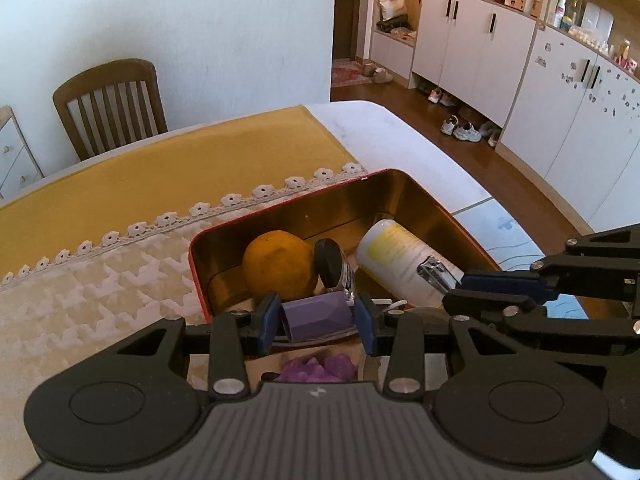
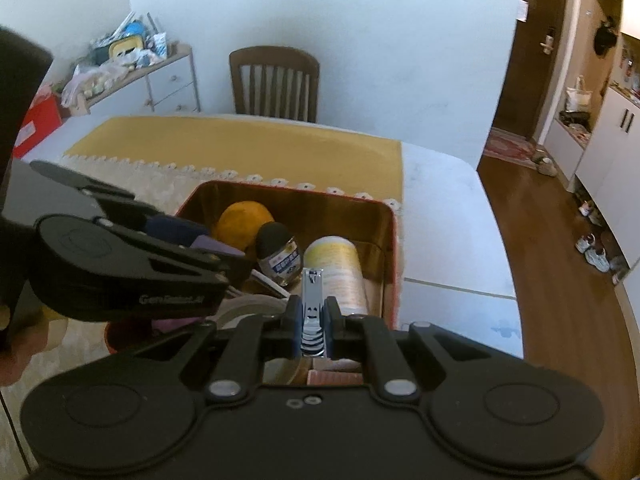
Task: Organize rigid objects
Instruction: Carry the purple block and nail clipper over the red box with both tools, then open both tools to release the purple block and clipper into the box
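**Two more items arriving at the tin**

We are in a lived-in room with white cupboards and a wooden chair (image 1: 110, 106) pulled up to the counter (image 1: 404, 136), which carries a mustard cloth and a pale lace-edged mat. On the mat sits the largest of our task's things, an open red tin (image 1: 432, 196) with a gold interior, directly below both tools.

Inside it we already see an orange (image 1: 278, 266) against the far-left wall, a white-and-yellow bottle (image 1: 394, 260) lying on its side to the right, and a small black-capped jar (image 1: 332, 266) leaning between them. A few flat pieces lie nearer us, too hidden to name.

Our left gripper (image 1: 316, 320) has its fingers pinching a faceted purple block (image 1: 316, 314), poised over the tin's near end. Our right gripper (image 2: 310, 320) has its fingers pressed tight on a metal nail clipper (image 2: 311, 292), which hangs just above the bottle.

We judge the sorting well advanced: three things are stowed, two more are over the tin but not yet released. Something purple shows below the left gripper; whether it lies in the tin we cannot tell.
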The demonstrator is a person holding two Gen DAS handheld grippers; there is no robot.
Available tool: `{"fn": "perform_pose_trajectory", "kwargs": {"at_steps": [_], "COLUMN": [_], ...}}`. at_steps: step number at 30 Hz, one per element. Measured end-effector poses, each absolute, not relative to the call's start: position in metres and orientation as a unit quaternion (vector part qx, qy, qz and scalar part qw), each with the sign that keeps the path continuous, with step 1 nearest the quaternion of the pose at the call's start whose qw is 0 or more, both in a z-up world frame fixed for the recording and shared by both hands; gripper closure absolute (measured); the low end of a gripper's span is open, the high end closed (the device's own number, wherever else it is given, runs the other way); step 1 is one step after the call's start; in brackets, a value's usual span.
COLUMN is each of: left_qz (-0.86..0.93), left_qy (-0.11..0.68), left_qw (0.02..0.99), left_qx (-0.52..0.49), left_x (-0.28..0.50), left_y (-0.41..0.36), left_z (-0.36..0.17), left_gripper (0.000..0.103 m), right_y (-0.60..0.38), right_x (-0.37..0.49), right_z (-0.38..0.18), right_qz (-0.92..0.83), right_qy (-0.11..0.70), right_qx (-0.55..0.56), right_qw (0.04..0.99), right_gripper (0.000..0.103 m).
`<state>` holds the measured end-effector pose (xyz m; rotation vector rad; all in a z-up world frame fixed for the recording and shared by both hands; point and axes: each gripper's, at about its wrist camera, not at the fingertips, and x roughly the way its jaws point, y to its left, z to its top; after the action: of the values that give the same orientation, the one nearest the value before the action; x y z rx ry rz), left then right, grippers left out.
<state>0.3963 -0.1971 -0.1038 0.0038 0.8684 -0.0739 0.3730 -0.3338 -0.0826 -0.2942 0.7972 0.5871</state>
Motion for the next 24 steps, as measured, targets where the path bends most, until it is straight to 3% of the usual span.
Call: {"fn": "perform_pose_trajectory", "kwargs": {"at_steps": [9,16,21,24], "left_qz": [-0.046,-0.047,-0.043,-0.044], "left_qy": [0.421,0.429,0.422,0.415], "left_qw": [0.906,0.902,0.906,0.909], "left_qx": [-0.001,-0.019,-0.019,-0.019], "left_x": [0.402,0.402,0.394,0.387], "left_y": [-0.2,-0.198,-0.198,-0.198], "left_z": [-0.11,-0.111,-0.104,-0.098], "left_gripper": [0.063,0.063,0.052,0.052], "right_y": [-0.333,-0.338,-0.343,-0.345], "right_x": [0.379,0.378,0.375,0.372], "right_z": [-0.084,-0.081,-0.076,-0.072], "right_qz": [0.29,0.283,0.283,0.284], "right_qy": [0.383,0.382,0.378,0.376], "right_qx": [-0.148,-0.14,-0.129,-0.124], "right_qw": [0.864,0.869,0.872,0.873], "right_gripper": [0.093,0.084,0.081,0.076]}}
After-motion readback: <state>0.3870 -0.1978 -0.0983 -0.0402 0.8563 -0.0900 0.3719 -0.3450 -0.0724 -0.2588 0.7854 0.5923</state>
